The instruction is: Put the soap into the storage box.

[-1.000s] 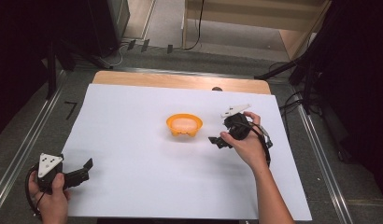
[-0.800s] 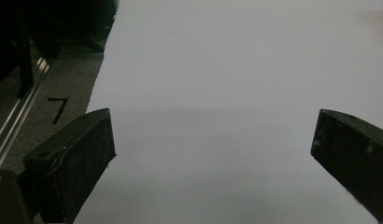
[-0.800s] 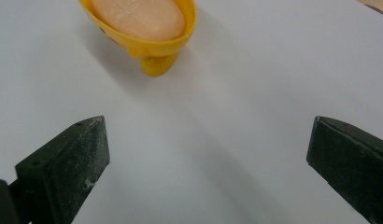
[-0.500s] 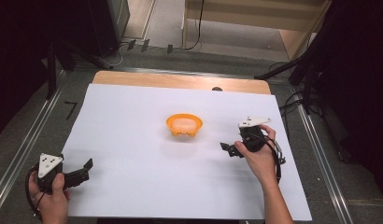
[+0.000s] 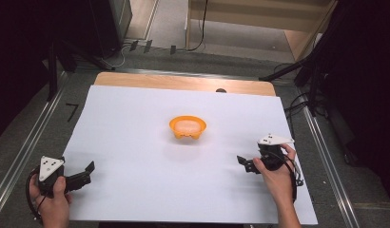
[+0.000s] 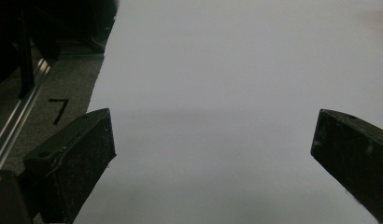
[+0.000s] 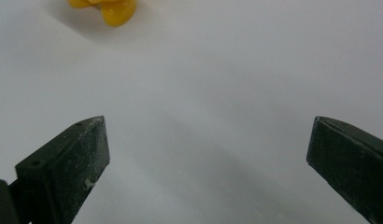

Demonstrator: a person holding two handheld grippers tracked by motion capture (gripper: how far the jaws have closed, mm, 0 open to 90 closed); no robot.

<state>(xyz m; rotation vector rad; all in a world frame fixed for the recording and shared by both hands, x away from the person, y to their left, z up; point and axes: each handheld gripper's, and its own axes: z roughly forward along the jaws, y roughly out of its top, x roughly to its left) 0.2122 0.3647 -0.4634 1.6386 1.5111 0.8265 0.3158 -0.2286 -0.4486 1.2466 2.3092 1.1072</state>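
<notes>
High view: orange bowl (image 5: 187, 127) upright at centre of white sheet (image 5: 136, 123); right gripper (image 5: 245, 164) at right, left gripper (image 5: 86, 172) at near-left corner, both well apart from bowl. Left gripper view: jaws spread wide, nothing between; bare sheet (image 6: 217, 70) ahead. Right gripper view: jaws released, empty; bowl (image 7: 105, 8) at top left edge.

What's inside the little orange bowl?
The small orange bowl on the white sheet shows a pale, whitish inside; what it is cannot be told. The bowl's bottom hides the sheet beneath it.
</notes>
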